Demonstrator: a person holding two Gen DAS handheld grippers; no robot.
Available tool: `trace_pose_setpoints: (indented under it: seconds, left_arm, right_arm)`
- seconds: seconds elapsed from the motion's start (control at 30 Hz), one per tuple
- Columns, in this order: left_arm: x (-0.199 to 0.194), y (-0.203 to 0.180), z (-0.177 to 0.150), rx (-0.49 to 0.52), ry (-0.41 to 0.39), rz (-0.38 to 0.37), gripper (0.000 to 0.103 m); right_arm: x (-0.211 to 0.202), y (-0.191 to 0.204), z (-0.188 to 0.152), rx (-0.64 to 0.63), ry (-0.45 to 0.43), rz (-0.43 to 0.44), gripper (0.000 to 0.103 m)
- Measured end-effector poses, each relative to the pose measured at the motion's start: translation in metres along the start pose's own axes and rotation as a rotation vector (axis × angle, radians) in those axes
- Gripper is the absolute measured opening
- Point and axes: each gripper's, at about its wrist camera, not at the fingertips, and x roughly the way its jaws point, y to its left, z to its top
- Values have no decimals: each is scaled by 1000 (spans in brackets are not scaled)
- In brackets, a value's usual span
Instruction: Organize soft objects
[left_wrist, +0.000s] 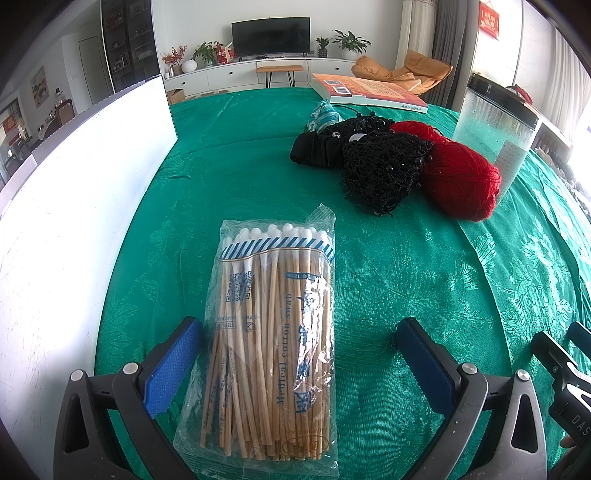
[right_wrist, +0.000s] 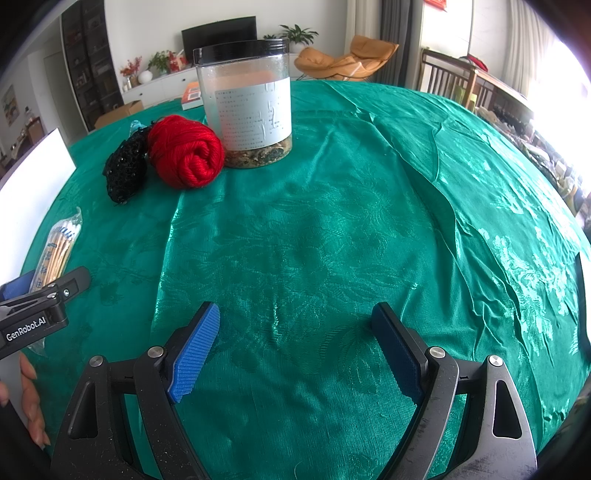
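Observation:
A clear bag of wooden cotton swabs (left_wrist: 269, 332) lies on the green tablecloth (left_wrist: 424, 288), between the open blue-padded fingers of my left gripper (left_wrist: 299, 339); the left pad is close beside the bag, not gripping it. A red yarn ball (left_wrist: 461, 181), a black beaded net pouch (left_wrist: 384, 170) and black fabric (left_wrist: 314, 147) lie in a heap at the far right. In the right wrist view my right gripper (right_wrist: 295, 332) is open and empty over bare cloth, with the yarn (right_wrist: 184, 151), the pouch (right_wrist: 125, 170) and the swab bag (right_wrist: 59, 243) to its far left.
A white box wall (left_wrist: 74, 206) stands along the left. A clear jar with a black lid (right_wrist: 247, 103) stands behind the yarn. A book (left_wrist: 369, 90) lies at the table's far edge. The left gripper's body (right_wrist: 33, 314) shows at the right view's left edge.

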Motion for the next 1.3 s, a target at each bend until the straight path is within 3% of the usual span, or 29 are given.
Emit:
trace_pose_setpoints:
  seconds: [0.83, 0.93, 1.03, 1.17, 1.3]
  left_arm:
    - [0, 0, 0, -1, 0, -1, 103]
    - [0, 0, 0, -1, 0, -1, 103]
    - [0, 0, 0, -1, 0, -1, 103]
    - [0, 0, 0, -2, 0, -1, 103]
    - [0, 0, 0, -2, 0, -2, 103]
  right_arm:
    - [-1, 0, 2, 1, 1, 0, 86]
    - [-14, 7, 20, -24, -65, 82, 85]
    - [-18, 21, 60, -103, -134, 89, 85]
    - [14, 44, 106, -172, -83, 122, 85]
    - [41, 76, 118, -250, -31, 131, 83]
